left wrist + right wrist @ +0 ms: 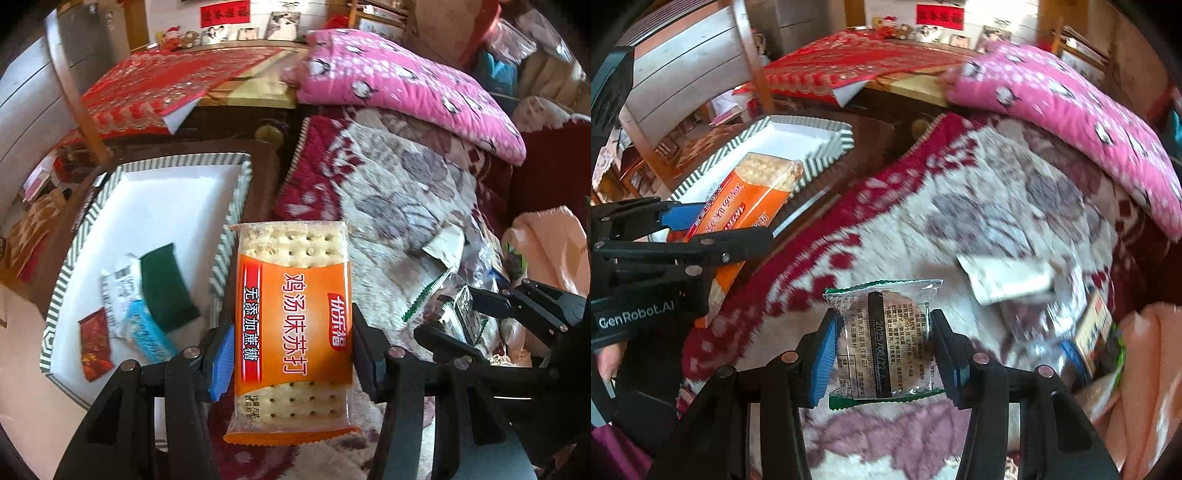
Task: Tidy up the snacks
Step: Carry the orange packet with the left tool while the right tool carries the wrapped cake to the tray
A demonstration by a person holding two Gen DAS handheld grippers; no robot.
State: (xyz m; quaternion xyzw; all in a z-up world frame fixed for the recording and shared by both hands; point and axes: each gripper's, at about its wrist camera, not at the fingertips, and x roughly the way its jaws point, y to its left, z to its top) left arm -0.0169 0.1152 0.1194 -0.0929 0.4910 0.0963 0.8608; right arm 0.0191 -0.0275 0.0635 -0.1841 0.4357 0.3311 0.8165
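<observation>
Left tongs pinching one cracker pack; right tongs pinching one biscuit packet; tray: four snacks.

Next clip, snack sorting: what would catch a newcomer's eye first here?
The orange cracker packet, clamped upright in the left gripper, fills the middle of the left wrist view, beside the striped-rim white tray that holds a few small packets. The right gripper grips a clear green-edged snack pack above the red floral blanket.
</observation>
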